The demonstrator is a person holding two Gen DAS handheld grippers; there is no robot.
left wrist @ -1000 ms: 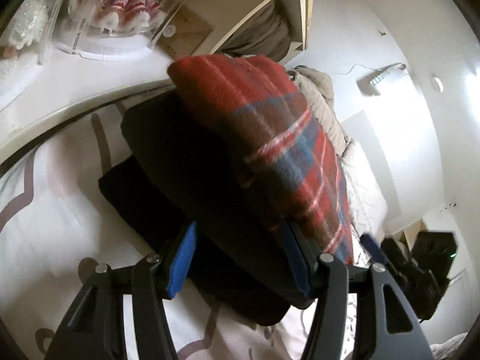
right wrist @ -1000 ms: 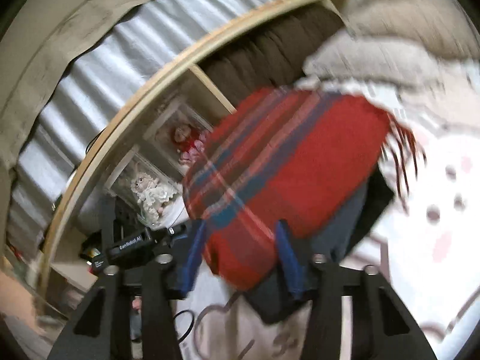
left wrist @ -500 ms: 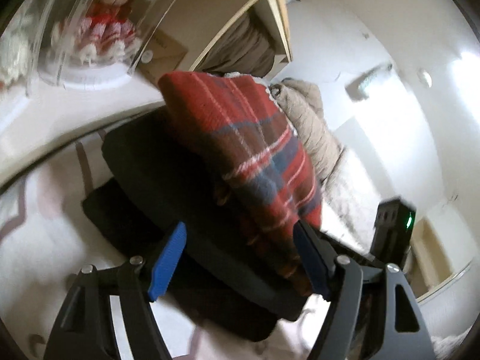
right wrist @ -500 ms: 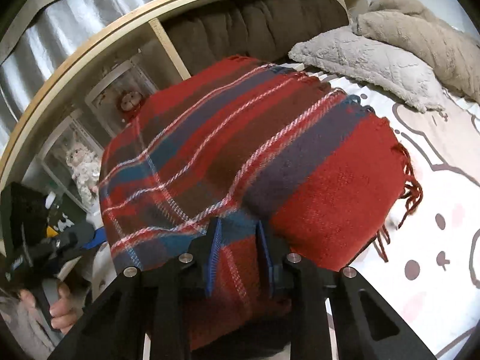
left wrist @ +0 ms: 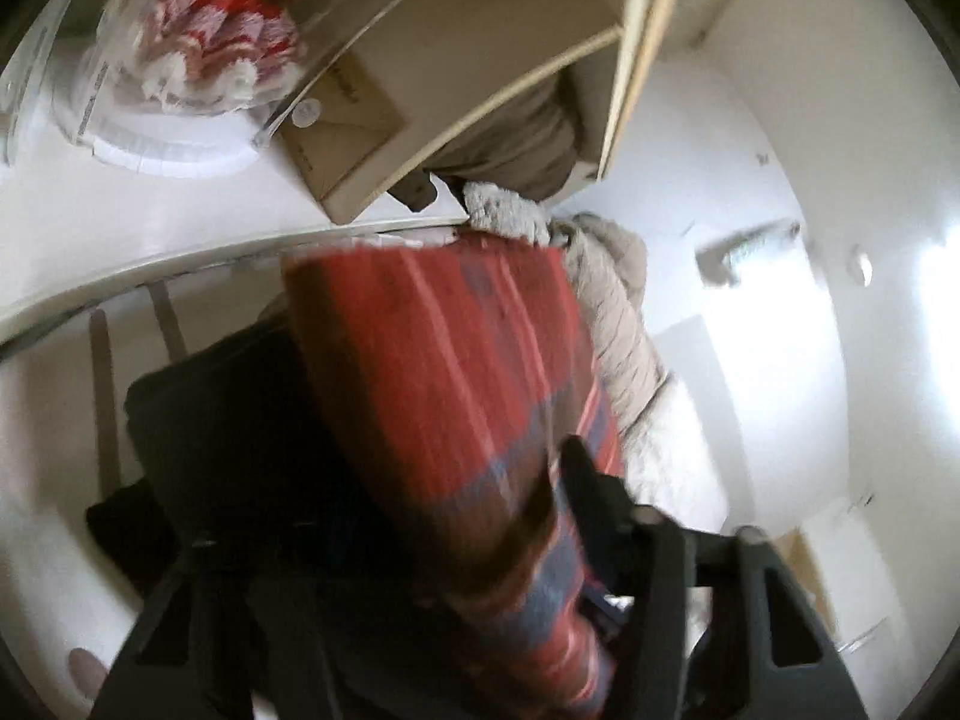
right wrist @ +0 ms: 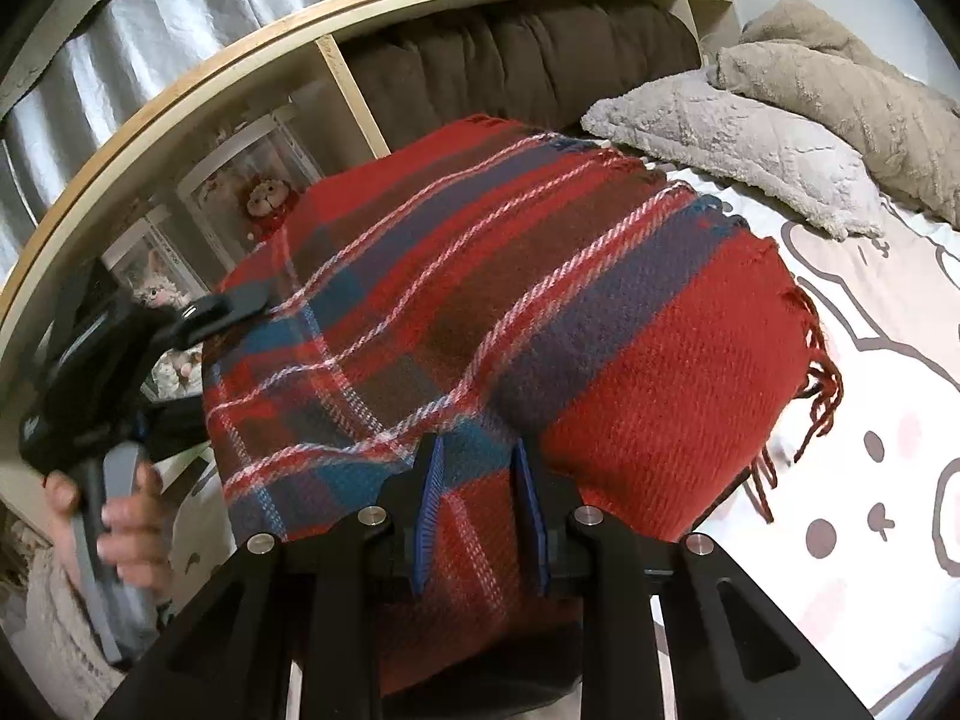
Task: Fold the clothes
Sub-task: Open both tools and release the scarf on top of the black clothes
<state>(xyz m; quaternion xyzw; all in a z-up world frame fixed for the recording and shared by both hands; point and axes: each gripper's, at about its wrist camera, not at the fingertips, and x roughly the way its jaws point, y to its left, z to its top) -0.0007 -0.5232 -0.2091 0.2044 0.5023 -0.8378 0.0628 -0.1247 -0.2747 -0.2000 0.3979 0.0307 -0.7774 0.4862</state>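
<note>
In the right wrist view, far left, we see a hand (right wrist: pixel 129 516) on the handle of our left gripper (right wrist: pixel 225 309), whose tip touches the left edge of the red plaid blanket (right wrist: pixel 510 300). Behind it, dolls (right wrist: pixel 267 201) sit in clear cases on a wooden shelf (right wrist: pixel 336 66). The blanket lies folded in the middle, on top of dark clothes (left wrist: pixel 240 420) on the patterned bedsheet (right wrist: pixel 888 420). Our right gripper (right wrist: pixel 480 510) pinches a fold at the blanket's near edge, its blue pads drawn close with cloth between them. To the right, the blanket's fringe (right wrist: pixel 816 378) hangs over the sheet, and grey pillows (right wrist: pixel 750 138) lie beyond. The left wrist view is blurred; we see the blanket running between that gripper's fingers (left wrist: pixel 600 510), but cannot tell how far they are closed.
</note>
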